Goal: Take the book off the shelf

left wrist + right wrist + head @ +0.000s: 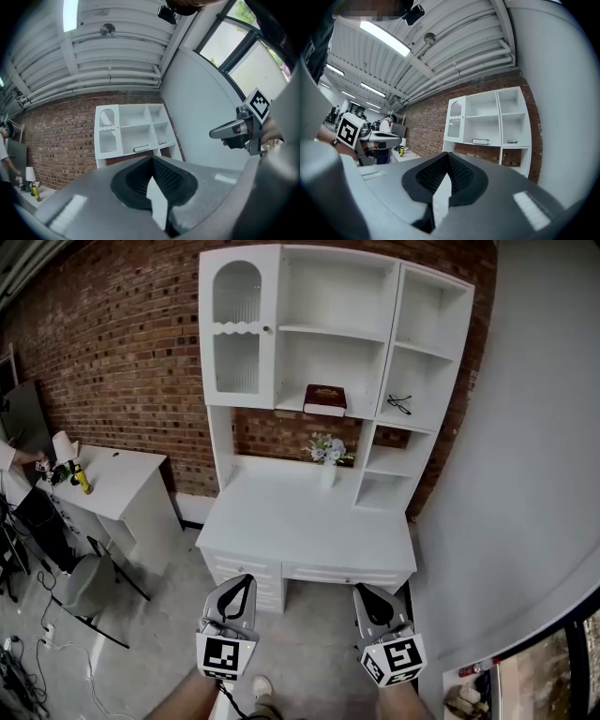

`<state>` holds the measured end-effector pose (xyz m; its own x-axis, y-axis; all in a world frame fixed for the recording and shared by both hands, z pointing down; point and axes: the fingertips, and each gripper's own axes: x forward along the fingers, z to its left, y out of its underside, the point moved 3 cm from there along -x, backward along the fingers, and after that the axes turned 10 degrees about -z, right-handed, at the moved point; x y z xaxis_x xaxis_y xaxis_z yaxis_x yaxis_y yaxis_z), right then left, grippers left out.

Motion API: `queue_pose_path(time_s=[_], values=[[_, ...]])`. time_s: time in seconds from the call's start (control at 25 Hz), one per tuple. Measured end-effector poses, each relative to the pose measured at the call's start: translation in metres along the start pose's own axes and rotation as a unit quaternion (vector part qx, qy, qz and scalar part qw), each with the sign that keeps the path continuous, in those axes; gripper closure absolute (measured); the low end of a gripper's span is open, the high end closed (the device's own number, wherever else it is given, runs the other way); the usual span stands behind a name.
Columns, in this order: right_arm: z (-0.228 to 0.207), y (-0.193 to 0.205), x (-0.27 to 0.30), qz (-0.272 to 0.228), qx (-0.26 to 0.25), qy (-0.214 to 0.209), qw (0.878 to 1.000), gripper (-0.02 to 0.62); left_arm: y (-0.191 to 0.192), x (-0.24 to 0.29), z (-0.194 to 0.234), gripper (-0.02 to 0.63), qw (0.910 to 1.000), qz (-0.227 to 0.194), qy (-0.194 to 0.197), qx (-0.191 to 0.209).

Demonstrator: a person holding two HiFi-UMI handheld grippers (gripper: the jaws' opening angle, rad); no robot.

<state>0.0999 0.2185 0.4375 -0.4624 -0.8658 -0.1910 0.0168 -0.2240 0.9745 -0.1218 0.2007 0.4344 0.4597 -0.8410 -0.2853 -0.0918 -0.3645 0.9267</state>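
A dark brown book [324,397] lies flat on the middle shelf of the white hutch [246,334] over the white desk [300,521]. It also shows small and far off as the book [143,148] in the left gripper view and as the book [480,141] in the right gripper view. My left gripper [246,581] and right gripper [362,590] hang low in front of the desk, well short of the shelf. Both are shut with nothing between the jaws. Each gripper view looks up over its closed jaws, left gripper [152,159] and right gripper [447,157], towards the hutch.
A pair of glasses [399,404] lies in the right shelf bay. A vase of flowers [326,460] stands on the desk under the book. A grey wall [534,446] rises at the right. At the left are a side table [117,479] with small items and a chair [86,585].
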Motion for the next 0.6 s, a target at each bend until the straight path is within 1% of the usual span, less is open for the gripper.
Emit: queue_pose_path(time_s=[0.16, 0.32, 0.44, 0.6], values=[[-0.002, 0.001, 0.034, -0.001, -0.005, -0.004, 1.000, 0.568, 0.000, 0.031, 0.020, 0.604, 0.9998, -0.015, 0.010, -0.001], [-0.008, 0.006, 0.068, 0.002, -0.008, -0.005, 1.000, 0.568, 0.022, 0.057, 0.039, 0.604, 0.9998, -0.005, 0.016, -0.012], [-0.014, 0.011, 0.093, 0.003, -0.008, -0.004, 1.000, 0.568, 0.033, 0.078, 0.049, 0.604, 0.9996, -0.006, 0.023, -0.015], [-0.021, 0.021, 0.124, 0.009, -0.007, 0.004, 1.000, 0.568, 0.053, 0.104, 0.061, 0.604, 0.9992, 0.003, 0.029, -0.028]])
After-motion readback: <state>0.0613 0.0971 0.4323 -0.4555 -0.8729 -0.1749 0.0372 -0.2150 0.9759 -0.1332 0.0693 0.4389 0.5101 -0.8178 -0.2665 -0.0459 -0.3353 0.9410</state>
